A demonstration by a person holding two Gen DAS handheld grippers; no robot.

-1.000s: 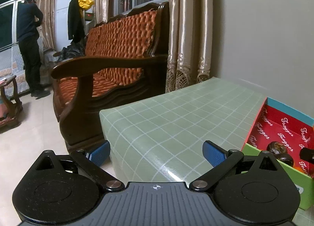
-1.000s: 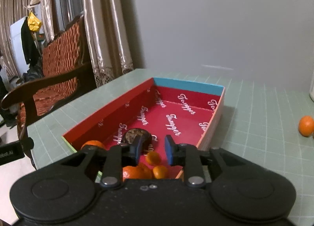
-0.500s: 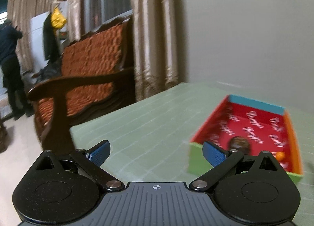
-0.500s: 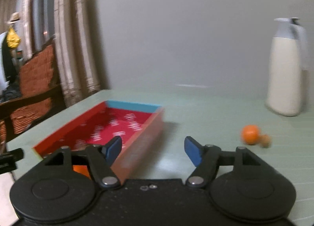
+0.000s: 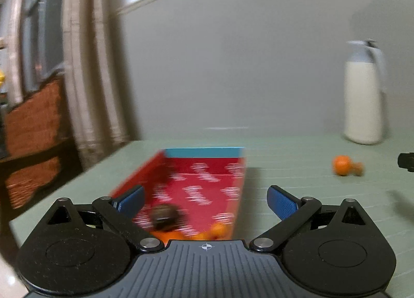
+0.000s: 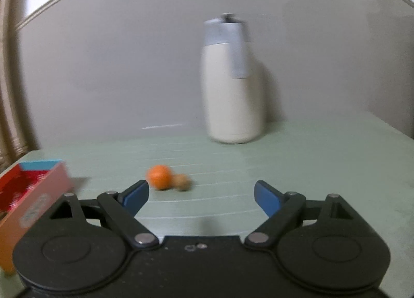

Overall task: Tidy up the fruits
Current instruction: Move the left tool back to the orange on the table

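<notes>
In the left wrist view, the left gripper (image 5: pixel 205 201) is seen spread wide with nothing between its blue pads, above the near end of the red cardboard box (image 5: pixel 199 189). A dark round fruit (image 5: pixel 163 216) and small oranges (image 5: pixel 220 229) are blurred inside the box's near end. Right of the box, open green tablecloth (image 5: pixel 297 168) runs to a loose orange (image 5: pixel 342 165) touching a small brown fruit (image 5: pixel 358 167); a white thermos jug (image 5: pixel 363 101) stands behind them by the wall. Left of the box, the table edge, curtains (image 5: pixel 85 65) and a wooden sofa (image 5: pixel 31 127) are shown.

In the right wrist view, the right gripper (image 6: pixel 200 198) has just been opening and is empty, its jaws wide. Only the box's far right corner (image 6: pixel 38 184) is shown at left; the loose orange (image 6: pixel 159 176) and brown fruit (image 6: pixel 182 182) lie well right of it, before the jug (image 6: pixel 233 91).
</notes>
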